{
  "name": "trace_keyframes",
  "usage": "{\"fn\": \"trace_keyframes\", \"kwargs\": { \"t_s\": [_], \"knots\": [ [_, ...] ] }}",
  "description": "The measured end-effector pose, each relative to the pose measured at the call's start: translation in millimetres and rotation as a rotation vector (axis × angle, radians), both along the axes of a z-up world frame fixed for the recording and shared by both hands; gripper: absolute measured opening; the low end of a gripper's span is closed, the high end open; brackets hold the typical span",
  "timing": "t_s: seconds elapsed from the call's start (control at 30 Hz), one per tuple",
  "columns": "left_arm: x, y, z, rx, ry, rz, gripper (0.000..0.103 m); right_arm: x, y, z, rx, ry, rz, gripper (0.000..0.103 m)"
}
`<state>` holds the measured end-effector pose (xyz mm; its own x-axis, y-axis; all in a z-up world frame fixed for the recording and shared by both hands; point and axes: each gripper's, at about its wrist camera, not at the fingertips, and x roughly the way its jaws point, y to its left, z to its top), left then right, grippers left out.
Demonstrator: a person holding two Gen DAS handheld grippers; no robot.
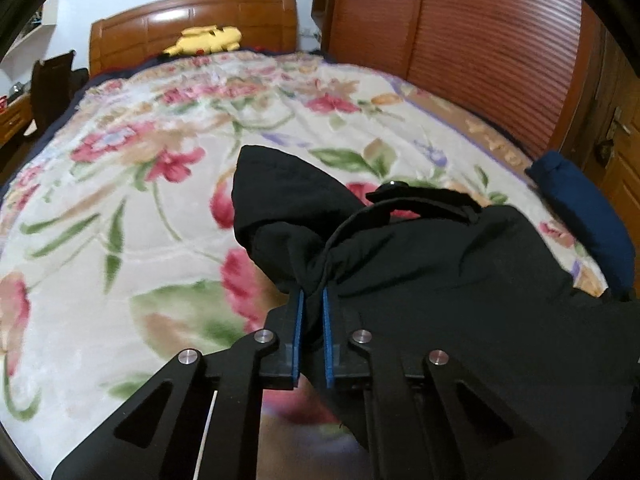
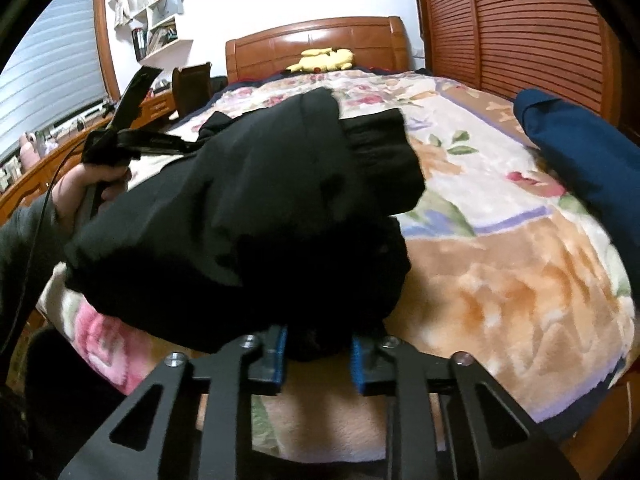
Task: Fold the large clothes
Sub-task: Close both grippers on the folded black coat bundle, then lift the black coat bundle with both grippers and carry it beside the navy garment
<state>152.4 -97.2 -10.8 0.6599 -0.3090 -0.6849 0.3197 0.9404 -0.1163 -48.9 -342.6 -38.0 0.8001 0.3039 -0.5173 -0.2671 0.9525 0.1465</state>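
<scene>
A large black garment (image 1: pixel 440 264) hangs bunched over the floral bed blanket (image 1: pixel 140 200). My left gripper (image 1: pixel 314 300) is shut on a gathered edge of the black garment, held between its blue pads. In the right wrist view the same black garment (image 2: pixel 260 216) fills the middle, lifted above the bed. My right gripper (image 2: pixel 318 344) is shut on a thick bundle of the black garment, its blue pads apart by the cloth's thickness. The left gripper (image 2: pixel 132 136) shows at the left in a hand, gripping the garment's far end.
A dark blue folded cloth (image 2: pixel 580 152) lies at the bed's right edge, also in the left wrist view (image 1: pixel 584 212). A yellow plush toy (image 1: pixel 208 40) lies by the wooden headboard (image 2: pixel 316 44). A louvred wardrobe (image 2: pixel 520 28) stands right; a desk (image 2: pixel 44 160) stands left.
</scene>
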Motion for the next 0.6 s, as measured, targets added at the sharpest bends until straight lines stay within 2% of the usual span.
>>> {"fn": "trace_keyframes", "kwargs": {
  "t_s": [0.4, 0.6],
  "knots": [
    [-58.0, 29.7, 53.1, 0.010, -0.161, 0.027, 0.007, -1.2, 10.2, 25.0, -0.054, -0.078, 0.001, 0.015],
    [-77.9, 42.0, 66.4, 0.019, -0.196, 0.046, 0.007, -0.8, 19.4, 31.9, -0.077, -0.101, 0.023, 0.015]
  ]
}}
